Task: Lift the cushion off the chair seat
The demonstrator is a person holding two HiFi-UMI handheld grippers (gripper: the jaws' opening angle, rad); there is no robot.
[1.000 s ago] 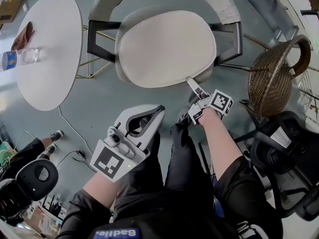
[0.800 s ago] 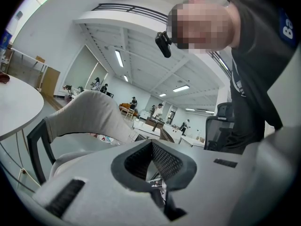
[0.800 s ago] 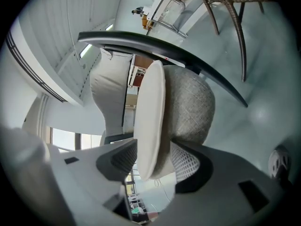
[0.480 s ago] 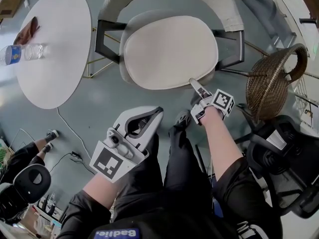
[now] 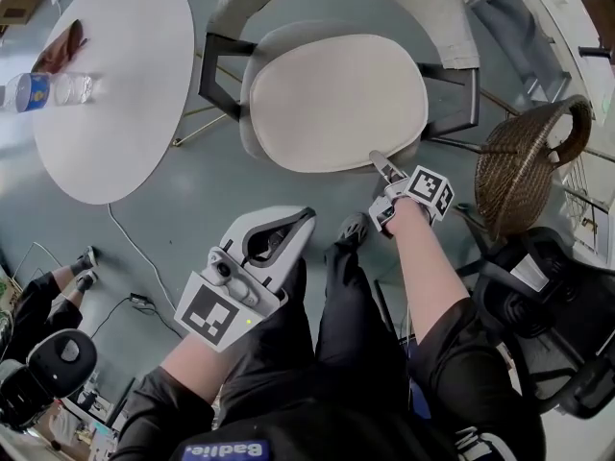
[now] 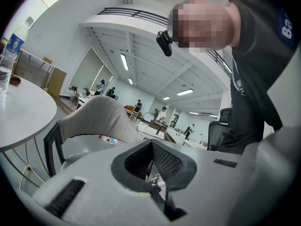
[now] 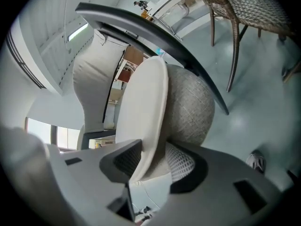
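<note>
A cream cushion (image 5: 336, 99) lies flat on the grey seat (image 5: 252, 134) of a black-armed chair. My right gripper (image 5: 381, 164) reaches its front right edge, marker cube toward me. In the right gripper view the cushion's edge (image 7: 141, 117) runs between the two dark pads, its jaws closing and both pads touching it, the grey seat (image 7: 190, 107) just beyond. My left gripper (image 5: 306, 217) hovers over my lap, well short of the chair, with its tips together. In the left gripper view nothing lies between its pads (image 6: 162, 161).
A round white table (image 5: 115, 123) with a water bottle (image 5: 38, 89) stands left of the chair. A wicker chair (image 5: 524, 157) and a black office chair (image 5: 538, 305) crowd the right. Another person's feet (image 5: 82, 267) and a floor cable (image 5: 130, 248) are at the left.
The right gripper stays at the cushion's front edge while tipping slightly. The left gripper barely shifts. The cushion still lies flat.
</note>
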